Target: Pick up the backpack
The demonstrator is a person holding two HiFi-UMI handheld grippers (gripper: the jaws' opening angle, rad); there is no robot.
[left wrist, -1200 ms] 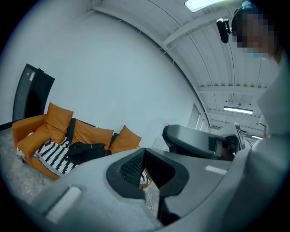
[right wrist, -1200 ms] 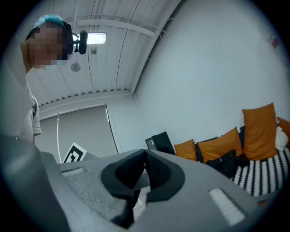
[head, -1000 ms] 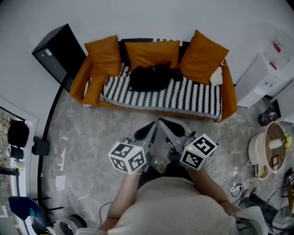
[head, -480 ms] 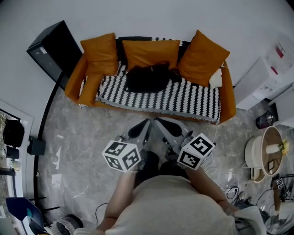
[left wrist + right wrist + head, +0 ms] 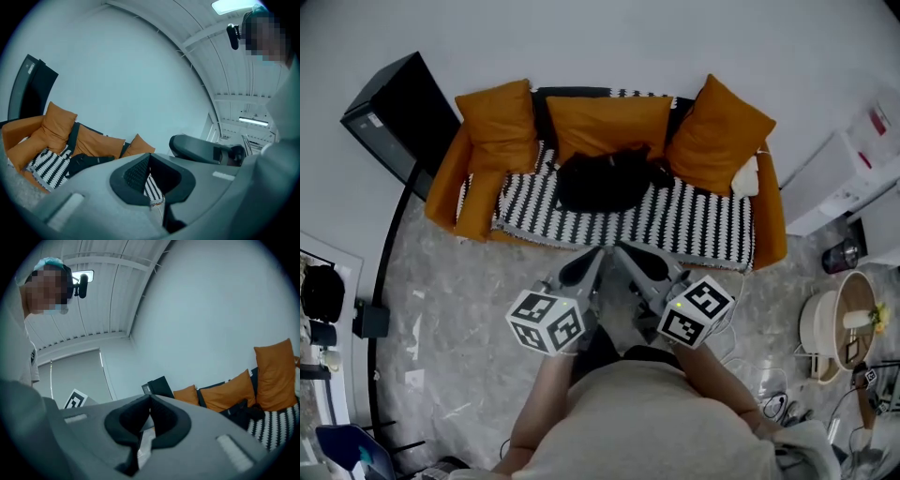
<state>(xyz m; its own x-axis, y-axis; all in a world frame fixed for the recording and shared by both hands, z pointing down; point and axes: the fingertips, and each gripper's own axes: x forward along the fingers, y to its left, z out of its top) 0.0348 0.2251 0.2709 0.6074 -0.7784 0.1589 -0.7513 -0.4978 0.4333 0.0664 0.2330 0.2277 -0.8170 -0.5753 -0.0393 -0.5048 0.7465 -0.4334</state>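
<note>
Left gripper, right gripper, jaws together

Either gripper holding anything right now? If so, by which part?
Nothing is held. The left gripper and right gripper are both shut and empty; the black fabric backpack lies untouched on the striped cover of the orange sofa.

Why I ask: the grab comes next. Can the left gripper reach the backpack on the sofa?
Probably yes: the backpack lies uncovered on the sofa, nothing between it and the shut left gripper.
</note>
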